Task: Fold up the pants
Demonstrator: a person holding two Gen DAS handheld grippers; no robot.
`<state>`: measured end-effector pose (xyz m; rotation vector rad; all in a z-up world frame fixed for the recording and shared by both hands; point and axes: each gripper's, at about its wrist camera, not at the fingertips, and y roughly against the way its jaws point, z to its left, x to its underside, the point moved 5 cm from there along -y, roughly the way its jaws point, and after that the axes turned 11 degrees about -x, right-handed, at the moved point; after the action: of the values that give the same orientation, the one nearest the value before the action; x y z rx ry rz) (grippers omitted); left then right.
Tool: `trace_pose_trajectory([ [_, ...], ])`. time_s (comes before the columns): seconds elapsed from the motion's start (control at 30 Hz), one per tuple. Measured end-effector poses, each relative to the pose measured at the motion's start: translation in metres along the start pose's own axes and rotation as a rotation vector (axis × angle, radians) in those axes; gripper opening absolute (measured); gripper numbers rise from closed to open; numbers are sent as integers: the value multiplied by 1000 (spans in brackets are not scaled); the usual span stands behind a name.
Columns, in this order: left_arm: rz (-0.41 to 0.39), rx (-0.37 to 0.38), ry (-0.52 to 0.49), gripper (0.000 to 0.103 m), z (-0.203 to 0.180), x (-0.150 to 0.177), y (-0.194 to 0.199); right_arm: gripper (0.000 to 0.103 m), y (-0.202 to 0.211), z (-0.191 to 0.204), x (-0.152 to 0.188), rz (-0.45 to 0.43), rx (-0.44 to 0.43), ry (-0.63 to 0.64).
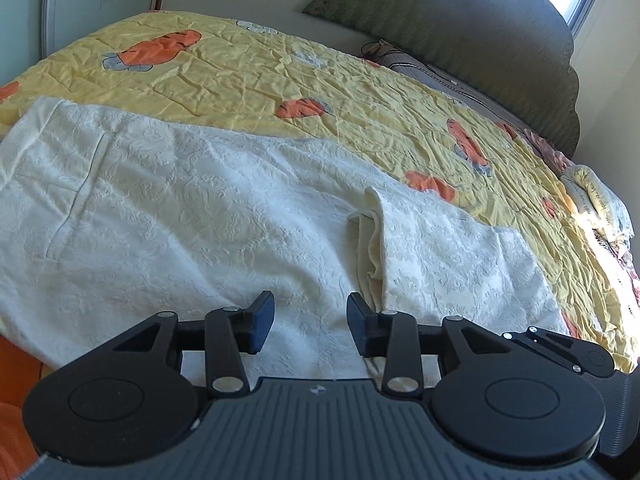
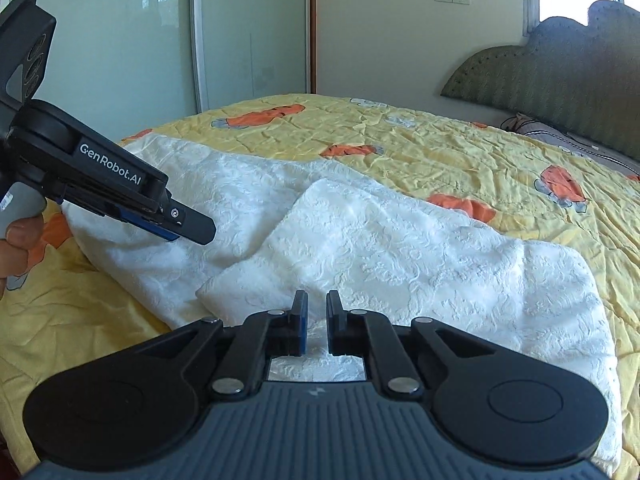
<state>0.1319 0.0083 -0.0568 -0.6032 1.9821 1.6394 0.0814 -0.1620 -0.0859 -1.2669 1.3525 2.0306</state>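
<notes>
White embossed pants (image 1: pixel 192 200) lie across the yellow bedspread, with a fold or overlapping leg edge (image 1: pixel 372 232) right of the middle. In the right wrist view the pants (image 2: pixel 380 248) show one layer lying over another. My left gripper (image 1: pixel 310 326) is open and empty, just above the near edge of the pants; it also shows from the side in the right wrist view (image 2: pixel 188 230), over the pants' left part. My right gripper (image 2: pixel 317 326) has its jaws a narrow gap apart, empty, over the near edge of the pants.
The yellow bedspread with orange carrot prints (image 1: pixel 360 92) covers the bed. A green padded headboard (image 1: pixel 480 40) stands at the right, with pillows (image 1: pixel 592 196) below it. Mirrored wardrobe doors (image 2: pixel 160 40) stand beyond the bed's far side.
</notes>
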Motion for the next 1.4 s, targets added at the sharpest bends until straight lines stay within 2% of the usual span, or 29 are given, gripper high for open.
trace_pose_trajectory([
  [0.37, -30, -44, -28, 45, 3, 0, 2, 9, -6, 1, 4, 18, 5, 3],
  [0.5, -68, -44, -55, 46, -5, -9, 6, 9, 1, 0, 0, -11, 24, 3],
  [0.63, -115, 9, -112, 48, -34, -31, 5, 9, 10, -14, -9, -35, 72, -2],
  [0.8, -115, 46, -237, 48, -83, -37, -18, 9, 21, -49, -14, -46, 142, -64],
  [0.83, -100, 47, -258, 48, -91, -35, -27, 9, 22, -56, -14, -44, 153, -77],
  [0.93, -37, -20, -283, 48, -101, -31, -62, 11, 22, -87, -14, -12, 189, -126],
  [1.0, -23, -34, -263, 48, -99, -32, -71, 14, 17, -110, -7, 38, 224, -183],
  [1.07, -55, 5, -234, 49, -92, -35, -62, 14, 31, -118, -4, -15, 215, -229],
  [1.13, -75, 19, -207, 63, -82, -39, -57, 17, 49, -116, -4, -84, 157, -259],
  [1.17, -75, 33, -178, 66, -76, -40, -56, 24, 53, -114, -5, -102, 134, -271],
  [1.27, -13, 63, -72, 69, -56, -44, -64, 43, 47, -103, -11, -97, 112, -222],
  [1.33, 17, 107, 2, 69, -45, -47, -69, 44, 31, -92, -16, -70, 96, -177],
  [1.4, 61, 158, 34, 69, -43, -51, -74, 44, 12, -81, -21, -46, 52, -144],
])
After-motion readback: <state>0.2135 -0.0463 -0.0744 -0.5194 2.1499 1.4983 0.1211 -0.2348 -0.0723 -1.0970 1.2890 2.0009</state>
